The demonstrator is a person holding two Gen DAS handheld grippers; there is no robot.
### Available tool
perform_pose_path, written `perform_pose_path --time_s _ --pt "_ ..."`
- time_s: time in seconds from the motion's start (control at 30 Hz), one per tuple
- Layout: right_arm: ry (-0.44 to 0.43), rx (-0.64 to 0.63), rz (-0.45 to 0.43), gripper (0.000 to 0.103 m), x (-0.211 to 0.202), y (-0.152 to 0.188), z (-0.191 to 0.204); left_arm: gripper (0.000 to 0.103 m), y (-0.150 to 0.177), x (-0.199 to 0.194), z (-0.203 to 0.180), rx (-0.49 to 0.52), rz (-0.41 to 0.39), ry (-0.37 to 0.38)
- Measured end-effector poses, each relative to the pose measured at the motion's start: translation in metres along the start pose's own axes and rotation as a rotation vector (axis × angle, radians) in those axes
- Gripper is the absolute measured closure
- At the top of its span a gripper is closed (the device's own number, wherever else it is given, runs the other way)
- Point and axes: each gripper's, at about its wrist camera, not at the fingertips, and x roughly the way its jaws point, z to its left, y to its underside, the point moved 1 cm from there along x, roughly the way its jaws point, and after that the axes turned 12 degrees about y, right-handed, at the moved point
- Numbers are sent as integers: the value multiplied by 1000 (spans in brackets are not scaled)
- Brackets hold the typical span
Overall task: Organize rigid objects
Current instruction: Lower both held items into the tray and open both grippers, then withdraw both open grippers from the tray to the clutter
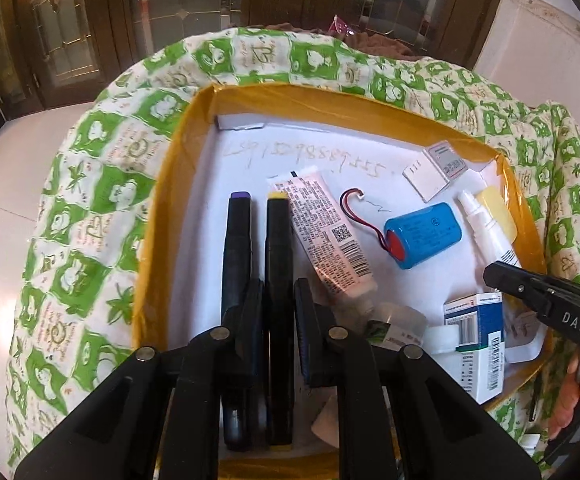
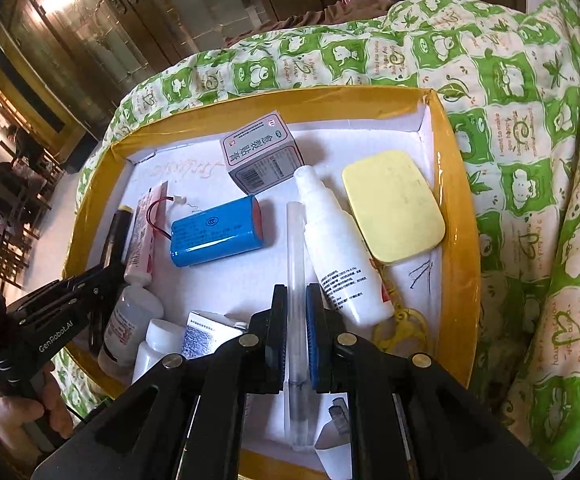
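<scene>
Most things already lie in the yellow tray [image 1: 370, 98]; left claw [image 1: 278, 300] is clamped on the yellow-capped marker [image 1: 278, 240] near its left wall, right claw [image 2: 297, 300] clamped on the clear pen [image 2: 295, 248] mid-tray; both remain to be set down

Both tools matte black plastic w/ angular linkage arms, showing round silver pivot pins. Left tool [image 1: 278, 300] carrying white "GenRobot.AI" lettering; right tool [image 2: 297, 308] wearing blue finger pads [image 2: 314, 320], white "DAS" lettering.
</scene>
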Motion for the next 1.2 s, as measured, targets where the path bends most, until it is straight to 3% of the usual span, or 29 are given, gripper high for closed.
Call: perform_pose_path --time_s 0.03,0.07,0.1,0.17,0.2,0.4,0.47,0.53,0.83,1.0,1.2 --pt "-2 0 -4 93 -1 1 0 87 -1 -4 0 -1 -5 1" --pt "-6 3 -9 90 -3 2 -1 79 0 -7 -1 0 -10 1" --pt "-10 7 -14 88 -4 3 -1 65 1 -11 -3 3 -19 0" --pt "-27 18 -15 77 -8 6 -3 48 6 -22 -9 20 -52 -10" --pt "-33 22 -17 75 -11 8 -3 47 8 -27 -12 32 -66 -14" --pt "-48 30 -77 58 -40 27 -2 47 32 -51 -33 119 -80 -60" --pt "-60 46 -106 38 -54 36 -4 46 43 -59 -43 153 -84 -73" --pt "-70 54 -131 32 -68 45 -6 46 54 -66 -51 183 -83 -81" --pt "-91 53 -153 25 -100 81 -6 46 90 -96 -70 209 -92 -94" --pt "-92 35 -142 23 -113 105 -5 44 110 -100 -61 144 -92 -61" --pt "-93 13 -139 23 -125 126 -4 45 138 -86 -40 47 -27 -20"
